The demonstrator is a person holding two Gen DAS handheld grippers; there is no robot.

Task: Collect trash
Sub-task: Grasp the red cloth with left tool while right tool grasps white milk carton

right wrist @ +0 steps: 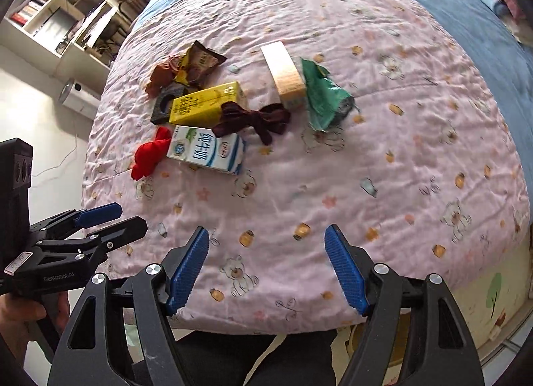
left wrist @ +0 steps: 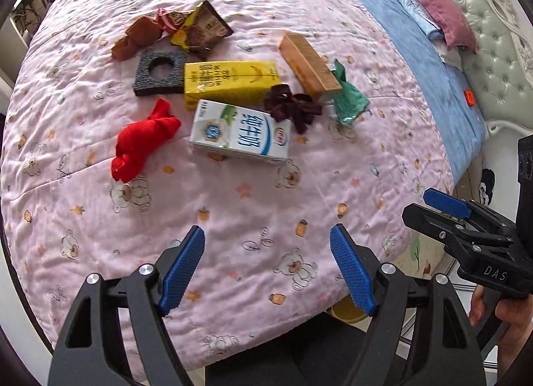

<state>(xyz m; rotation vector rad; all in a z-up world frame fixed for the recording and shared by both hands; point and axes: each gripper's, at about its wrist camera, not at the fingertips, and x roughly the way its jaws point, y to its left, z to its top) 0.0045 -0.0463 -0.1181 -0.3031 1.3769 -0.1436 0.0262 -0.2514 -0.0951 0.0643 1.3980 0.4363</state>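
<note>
Trash is gathered in a loose cluster on the pink bear-print quilt [left wrist: 253,212] that covers the bed, well ahead of both grippers. A white milk carton [left wrist: 239,132] is laid flat at the near edge of the cluster, with a yellow drink carton [left wrist: 230,81] just behind it and touching it. A red cloth bundle [left wrist: 143,141] is seen to the left of the white carton, and a dark foam square with a round hole [left wrist: 159,73] beside the yellow one. Crumpled snack wrappers [left wrist: 196,27] are piled at the far side. A dark maroon knotted rag [left wrist: 291,107] is placed between the cartons and a tan wooden block [left wrist: 308,64], against which a green foil wrapper [left wrist: 348,99] is crumpled.

The left gripper [left wrist: 266,266] is held above the near part of the quilt with its blue-padded jaws spread wide and nothing between them. The right gripper [right wrist: 266,266] is likewise spread wide and empty, and is held alongside it.
</note>
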